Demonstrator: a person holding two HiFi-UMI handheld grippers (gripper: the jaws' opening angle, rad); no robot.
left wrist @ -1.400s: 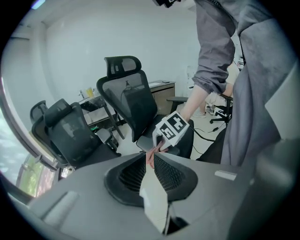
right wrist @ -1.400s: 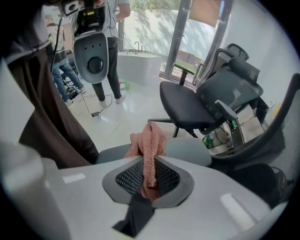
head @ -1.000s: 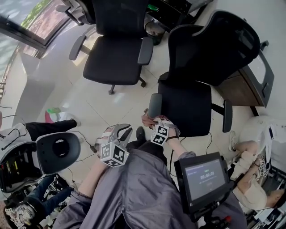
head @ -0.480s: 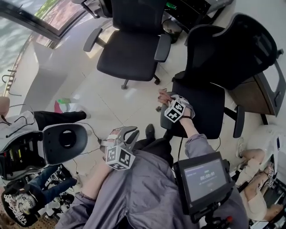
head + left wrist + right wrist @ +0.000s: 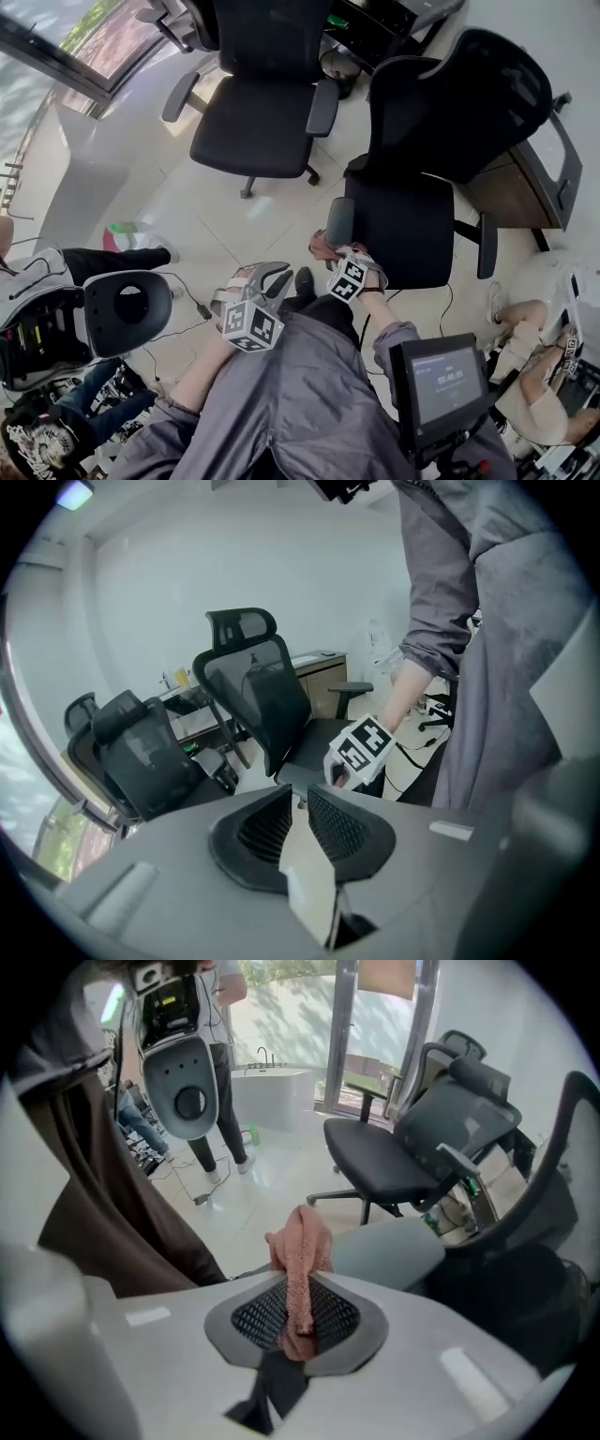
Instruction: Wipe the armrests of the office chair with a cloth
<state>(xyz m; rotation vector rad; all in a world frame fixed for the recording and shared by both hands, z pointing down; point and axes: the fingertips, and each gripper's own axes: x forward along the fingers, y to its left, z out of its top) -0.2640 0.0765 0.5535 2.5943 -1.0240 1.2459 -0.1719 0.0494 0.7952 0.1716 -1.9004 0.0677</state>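
Note:
The near office chair (image 5: 403, 230) has a black seat and grey armrests. My right gripper (image 5: 328, 251) is at the near end of its left armrest (image 5: 339, 220), shut on a pink cloth (image 5: 322, 246). In the right gripper view the cloth (image 5: 302, 1241) hangs bunched between the jaws of that gripper (image 5: 300, 1288), in front of the grey armrest (image 5: 389, 1251). The other armrest (image 5: 486, 246) is untouched. My left gripper (image 5: 267, 277) hovers over the floor to the left, its jaws (image 5: 300, 803) a narrow gap apart and holding nothing.
A second black chair (image 5: 258, 122) stands farther back on the pale floor. A desk (image 5: 525, 187) lies behind the near chair. A person with a white round device (image 5: 122, 309) stands at the left. A small screen (image 5: 448, 382) hangs at the lower right.
My right gripper ran forward along the armrest with the cloth, then came back to its near end. The left gripper stayed where it was.

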